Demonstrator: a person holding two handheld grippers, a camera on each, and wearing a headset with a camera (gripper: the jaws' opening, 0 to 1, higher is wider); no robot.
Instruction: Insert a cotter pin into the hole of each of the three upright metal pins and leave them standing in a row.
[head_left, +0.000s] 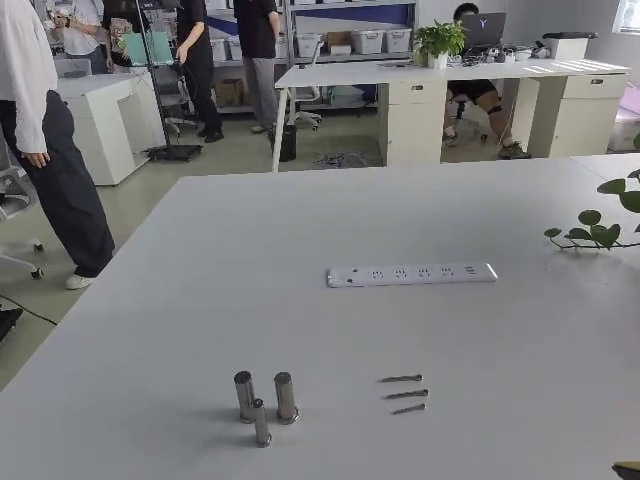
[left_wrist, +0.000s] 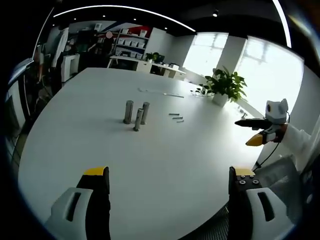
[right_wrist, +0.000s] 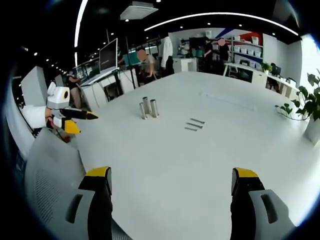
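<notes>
- Near the front edge of the white tabletop (head_left: 300, 220), left of centre: three short grey cylindrical metal pins (head_left: 286, 397), upright, bunched in a triangle, two behind and one in front; touching or not, cannot tell.
- Just right of the metal pins, apart from them: three slim grey cotter pins (head_left: 406, 394), lying flat, parallel, ranged near to far.
- Farther back, mid-table: long white power strip (head_left: 411, 274), lying crosswise.
- At far right: trailing green-leaved plant (head_left: 600, 232).
- At near left, the left gripper (left_wrist: 170, 173): yellow-tipped jaws spread wide, holding nothing, well apart from the metal pins.
- At near right, the right gripper (right_wrist: 171, 173): jaws likewise spread wide, holding nothing, well apart from the cotter pins.
</notes>
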